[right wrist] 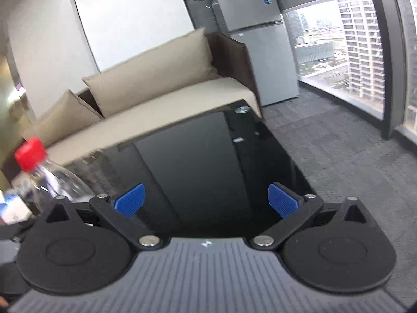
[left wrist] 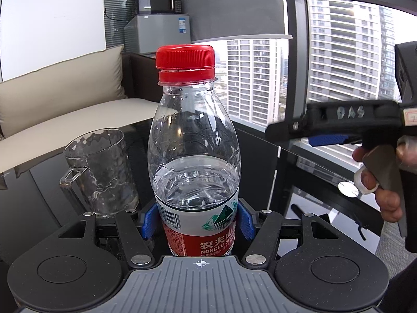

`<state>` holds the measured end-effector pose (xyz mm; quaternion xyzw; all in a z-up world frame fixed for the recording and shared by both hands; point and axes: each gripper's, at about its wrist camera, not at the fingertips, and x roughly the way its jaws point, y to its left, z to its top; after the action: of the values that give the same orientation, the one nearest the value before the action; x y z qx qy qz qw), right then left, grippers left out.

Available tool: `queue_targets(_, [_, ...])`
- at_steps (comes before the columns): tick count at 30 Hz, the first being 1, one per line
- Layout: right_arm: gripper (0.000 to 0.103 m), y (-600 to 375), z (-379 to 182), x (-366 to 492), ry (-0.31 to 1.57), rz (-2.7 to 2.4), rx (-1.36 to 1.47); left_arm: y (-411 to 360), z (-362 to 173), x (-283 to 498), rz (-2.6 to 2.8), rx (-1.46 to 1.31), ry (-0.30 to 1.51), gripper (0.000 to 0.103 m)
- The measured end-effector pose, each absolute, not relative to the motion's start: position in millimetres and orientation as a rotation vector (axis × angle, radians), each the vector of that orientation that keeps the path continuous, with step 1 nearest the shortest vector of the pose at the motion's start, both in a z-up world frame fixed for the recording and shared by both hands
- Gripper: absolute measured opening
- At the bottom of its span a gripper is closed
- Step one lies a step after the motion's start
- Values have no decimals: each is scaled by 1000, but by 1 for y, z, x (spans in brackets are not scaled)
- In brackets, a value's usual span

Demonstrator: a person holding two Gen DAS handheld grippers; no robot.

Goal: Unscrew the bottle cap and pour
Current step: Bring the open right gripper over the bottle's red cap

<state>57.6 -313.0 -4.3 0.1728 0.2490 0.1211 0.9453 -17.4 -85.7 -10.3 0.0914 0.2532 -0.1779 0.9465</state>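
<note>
A clear water bottle (left wrist: 192, 156) with a red cap (left wrist: 185, 56) and a red and white label stands upright, about half full. My left gripper (left wrist: 198, 221) is shut on the bottle at its label, blue pads on both sides. An empty clear glass mug (left wrist: 100, 169) stands on the black table just left of and behind the bottle. My right gripper (right wrist: 206, 200) is open and empty above the table; it also shows in the left wrist view (left wrist: 312, 133), right of the bottle at shoulder height. The bottle (right wrist: 52, 180) and its cap (right wrist: 30, 154) sit at the far left of the right wrist view.
The black glass table (right wrist: 208, 161) stands before a beige sofa (right wrist: 156, 91). A grey fridge (right wrist: 260, 39) with a microwave (left wrist: 157, 2) on top stands behind. Floor-length windows (right wrist: 365, 47) run along the right, with grey carpet (right wrist: 351, 169) beside the table.
</note>
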Motion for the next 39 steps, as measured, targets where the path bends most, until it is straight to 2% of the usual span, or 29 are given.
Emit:
queue_targets(13, [103,-295,17,29,419,352,323,-87,-13,-15,-387,190,510,57])
queue_targets(21, [103,-272,50,5,351,416,301,-92,-13,-9,-396,189,507,57])
queue_targets(39, [101,-235,89,9,359,492,274,-96,-12,-7,-398,187,511,57])
